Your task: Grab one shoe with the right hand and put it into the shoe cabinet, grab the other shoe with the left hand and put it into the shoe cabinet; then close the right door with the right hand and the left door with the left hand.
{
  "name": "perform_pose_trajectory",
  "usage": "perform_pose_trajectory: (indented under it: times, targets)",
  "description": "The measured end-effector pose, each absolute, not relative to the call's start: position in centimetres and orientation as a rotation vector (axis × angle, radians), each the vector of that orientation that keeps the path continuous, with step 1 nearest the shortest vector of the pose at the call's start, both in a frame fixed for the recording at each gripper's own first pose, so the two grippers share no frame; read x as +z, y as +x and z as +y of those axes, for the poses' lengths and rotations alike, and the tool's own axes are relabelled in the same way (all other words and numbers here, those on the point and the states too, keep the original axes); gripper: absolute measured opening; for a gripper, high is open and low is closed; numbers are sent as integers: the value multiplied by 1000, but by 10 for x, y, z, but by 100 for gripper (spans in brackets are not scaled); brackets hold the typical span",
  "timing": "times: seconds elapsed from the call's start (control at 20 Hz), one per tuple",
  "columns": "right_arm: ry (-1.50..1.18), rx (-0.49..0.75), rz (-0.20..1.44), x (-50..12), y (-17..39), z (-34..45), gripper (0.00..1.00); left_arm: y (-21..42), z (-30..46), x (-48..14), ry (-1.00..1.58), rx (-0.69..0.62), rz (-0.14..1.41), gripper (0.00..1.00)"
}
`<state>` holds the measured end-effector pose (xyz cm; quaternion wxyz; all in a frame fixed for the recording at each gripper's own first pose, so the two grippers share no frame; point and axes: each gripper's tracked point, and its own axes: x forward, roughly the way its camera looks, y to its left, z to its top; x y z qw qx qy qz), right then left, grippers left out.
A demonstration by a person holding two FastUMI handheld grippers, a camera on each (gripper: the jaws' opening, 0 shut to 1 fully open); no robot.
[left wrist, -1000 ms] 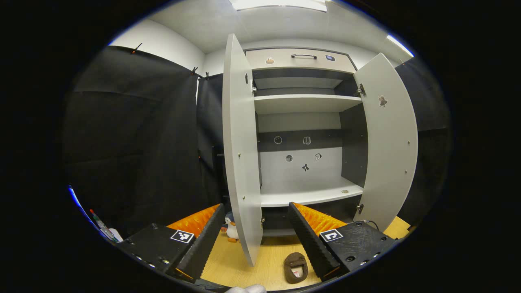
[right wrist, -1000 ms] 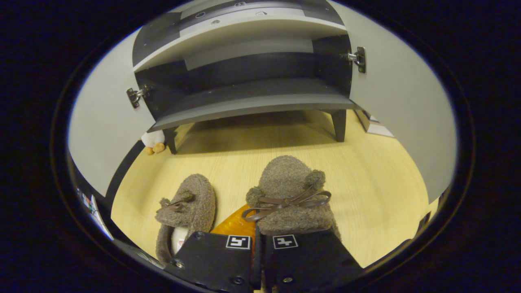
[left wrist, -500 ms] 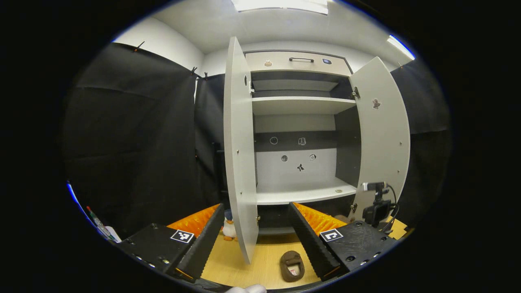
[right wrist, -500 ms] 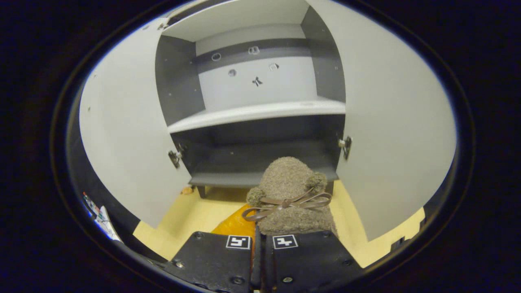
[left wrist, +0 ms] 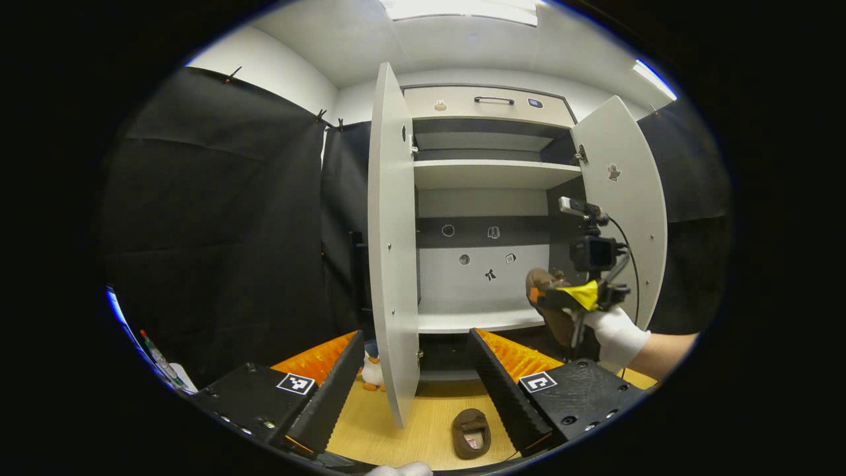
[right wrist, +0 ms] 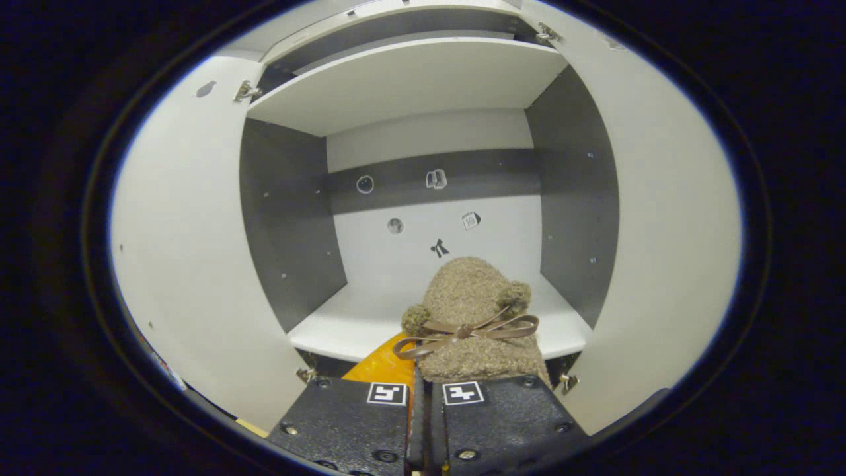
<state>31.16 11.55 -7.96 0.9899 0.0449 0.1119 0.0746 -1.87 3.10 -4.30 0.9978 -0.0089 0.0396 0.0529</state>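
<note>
Your right gripper [right wrist: 423, 396] fingers clamp a shoe [right wrist: 472, 324] before the cabinet's [right wrist: 423, 79] middle shelf [right wrist: 350, 324]. Left gripper [left wrist: 413, 383] fingers wide; second shoe [left wrist: 470, 433] on floor [left wrist: 429, 423].

The person wore a white glove [left wrist: 616, 334]. Each gripper [left wrist: 415, 380] had black housings with screws and square black-and-white markers; the right gripper [left wrist: 574, 295] carried a cabled black camera.

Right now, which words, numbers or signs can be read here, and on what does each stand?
No word or number is readable.
Stickers on the cabinet back wall: small pictures, no letters.
Square markers: black-and-white patterns only.
Tag inside the shoe on the floor: too small to read.
</note>
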Motion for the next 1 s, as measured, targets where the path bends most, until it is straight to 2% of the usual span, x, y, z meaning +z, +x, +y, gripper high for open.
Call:
perform_pose_trajectory:
  times: [0.2,0.4,0.55,0.7,0.8,0.85,0.9,1.0]
  targets:
    - [52,97,214,-72,392,118,7,-13,31,-42,-19,129,85,96]
    - [60,64,304,-105,458,118,7,-9,33,-42,-14,153,98,96]
    - [54,39,425,-141,482,118,5,-7,32,-45,-12,157,112,96]
    - [61,29,564,-168,481,120,11,-2,29,-49,-13,149,127,96]
    - [62,60,598,-166,475,130,23,0,27,-50,-19,134,129,96]
    - [66,58,580,-158,471,131,38,1,26,-49,-20,127,128,96]
    - [72,67,554,-147,466,132,46,1,25,-48,-21,117,128,96]
    - [78,47,520,-127,443,130,75,2,21,-48,-23,90,127,96]
